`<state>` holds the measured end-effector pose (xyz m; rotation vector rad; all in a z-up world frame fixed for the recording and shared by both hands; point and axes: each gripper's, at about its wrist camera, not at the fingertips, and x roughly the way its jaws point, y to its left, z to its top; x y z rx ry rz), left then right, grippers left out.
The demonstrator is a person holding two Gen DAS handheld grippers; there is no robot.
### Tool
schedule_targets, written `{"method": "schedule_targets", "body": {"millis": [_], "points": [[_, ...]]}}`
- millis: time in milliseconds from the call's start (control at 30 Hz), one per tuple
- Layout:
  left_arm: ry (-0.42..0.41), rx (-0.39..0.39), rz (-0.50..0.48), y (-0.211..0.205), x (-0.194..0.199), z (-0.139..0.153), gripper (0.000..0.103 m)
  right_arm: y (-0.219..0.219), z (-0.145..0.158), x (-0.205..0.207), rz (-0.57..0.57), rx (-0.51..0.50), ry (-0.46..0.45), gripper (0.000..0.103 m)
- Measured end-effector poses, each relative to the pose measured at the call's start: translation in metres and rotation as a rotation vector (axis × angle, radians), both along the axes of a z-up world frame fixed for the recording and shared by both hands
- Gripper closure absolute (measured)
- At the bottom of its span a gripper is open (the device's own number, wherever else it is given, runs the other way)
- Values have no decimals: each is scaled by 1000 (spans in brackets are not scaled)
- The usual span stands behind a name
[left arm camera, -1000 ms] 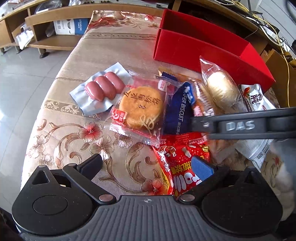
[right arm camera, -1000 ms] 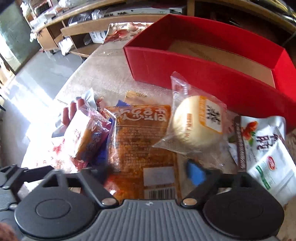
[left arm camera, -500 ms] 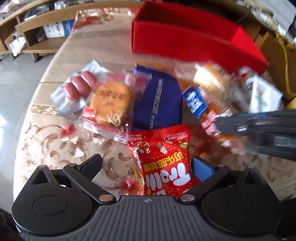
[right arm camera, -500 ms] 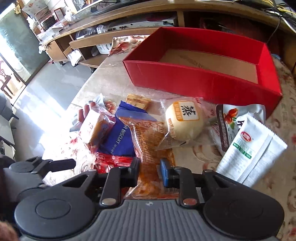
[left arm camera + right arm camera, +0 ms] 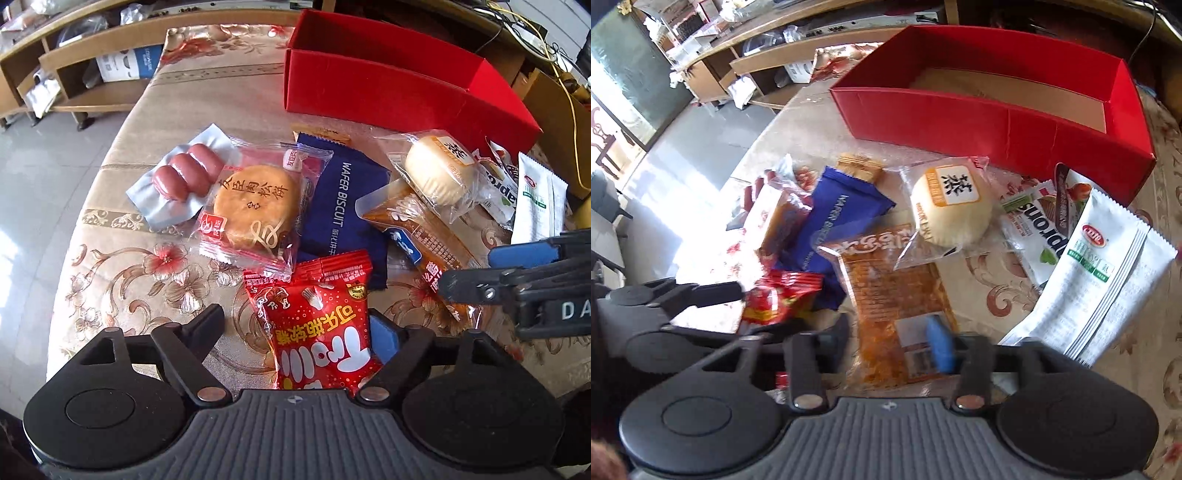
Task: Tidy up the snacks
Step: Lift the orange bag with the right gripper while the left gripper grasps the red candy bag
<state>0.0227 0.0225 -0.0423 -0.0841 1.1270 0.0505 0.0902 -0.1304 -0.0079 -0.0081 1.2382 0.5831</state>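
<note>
1. Landmark: red box (image 5: 388, 88) at the far side of the table (image 5: 147, 280); its brown bottom shows in the right wrist view, nothing seen in it.
2. Snacks lie on the cloth in front of the box, none inside it.
3. Left gripper (image 5: 295, 332): jaws have just been closing. Red candy pack (image 5: 317, 332) sits between them; the right pad is against its edge, the left finger is clear of it. Not clamped.
4. Right gripper (image 5: 890, 343): jaws have just been opening. Orange-brown pack (image 5: 894, 295) lies between them; pads look released, image is blurred.
5. From the box toward the grippers: steamed bun pack (image 5: 439, 173), blue wafer biscuit pack (image 5: 340, 210), round pastry pack (image 5: 258, 206), sausage pack (image 5: 184, 177) furthest left.
6. White sachet (image 5: 1100, 273) lies near the box's right corner.
</note>
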Motion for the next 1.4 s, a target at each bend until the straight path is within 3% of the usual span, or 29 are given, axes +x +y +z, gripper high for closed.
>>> {"method": "schedule_targets", "body": {"millis": [133,267,333,400,500,867,933,1000,1067,1167,1333,1400], "points": [[4,-1,-28,-2,7,-5,1,17,-7,7,65,-8,1,33],[-4,21,-50,-2,8,-8,0,28,-19,18,74,-65,-34,26],[-9,21,-59,-1,9,-8,0,28,-19,17,56,-76,-39,32],[-15,26,-75,-2,6,-9,0,26,-15,11,52,-95,-43,52],[-12,80,-123,-9,4,-12,0,17,-5,-3,62,-20,3,67],[-11,83,-120,-9,2,-12,0,-10,10,-40,20,-25,-40,79],[-15,91,-109,-9,1,-10,5,-11,16,-42,17,-11,-60,82],[-29,85,-99,-8,0,-6,19,-12,16,-42,17,-8,-73,83],[-40,78,-91,-9,1,-3,26,-10,12,-41,19,-5,-69,84],[-40,84,-92,-11,0,-4,23,1,3,-43,40,-32,-69,79],[-35,91,-139,-16,-2,-11,3,4,3,-42,61,-82,-104,66],[-30,79,-127,-13,0,-12,0,-3,8,-39,50,-54,-107,49]]}}
